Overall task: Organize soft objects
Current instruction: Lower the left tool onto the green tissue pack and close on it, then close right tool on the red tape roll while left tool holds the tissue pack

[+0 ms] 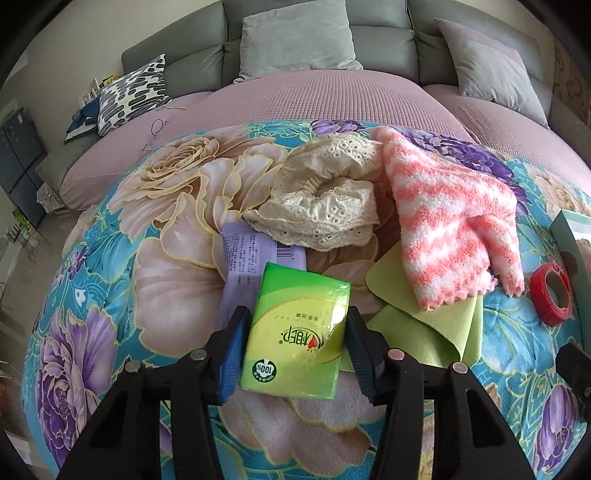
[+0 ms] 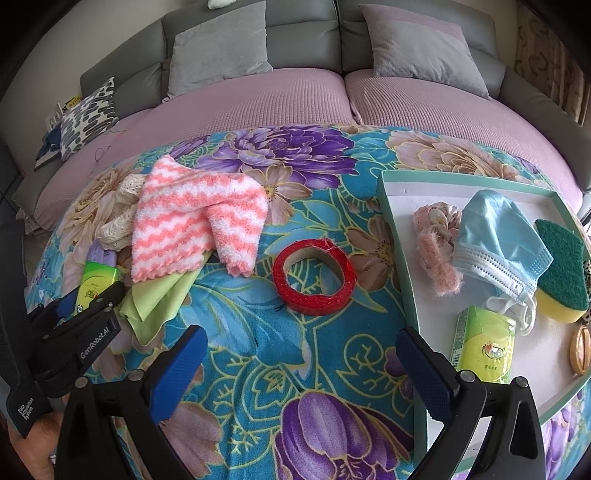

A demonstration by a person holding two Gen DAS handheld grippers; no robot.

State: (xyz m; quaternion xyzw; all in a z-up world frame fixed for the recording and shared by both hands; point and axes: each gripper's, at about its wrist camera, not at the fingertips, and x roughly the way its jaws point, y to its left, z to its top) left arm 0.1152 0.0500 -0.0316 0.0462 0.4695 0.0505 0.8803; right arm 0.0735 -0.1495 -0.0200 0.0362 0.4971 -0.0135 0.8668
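In the left wrist view, a green tissue pack (image 1: 299,336) lies on the flowered blanket (image 1: 110,258) at lower centre. Its long axis runs from the bottom of the frame up toward the sofa (image 1: 314,22), a little tilted to the right. Its upper left corner lies over a purple packet (image 1: 243,266). Above them sits a cream lace cap (image 1: 325,199); to the right a pink striped cloth (image 1: 450,221) lies on a green cloth (image 1: 424,325), whose edge goes under the pack's right side. A red tape roll (image 1: 552,295) is at the right edge. The left gripper (image 1: 295,343) has both blue pads against the long sides of the pack, pinching it.

In the right wrist view, the tape roll (image 2: 314,277) lies flat in the centre, between the pink cloth (image 2: 192,225) at left and a tray (image 2: 399,236) at right. The tray holds a blue mask (image 2: 498,240), a pink scrunchie (image 2: 439,243), a sponge (image 2: 561,273) and a second tissue pack (image 2: 484,343). The left gripper (image 2: 88,295) appears at lower left with the first pack (image 2: 96,284) between its fingers. The right gripper (image 2: 306,365) is spread wide over the blanket (image 2: 332,369) and holds nothing.
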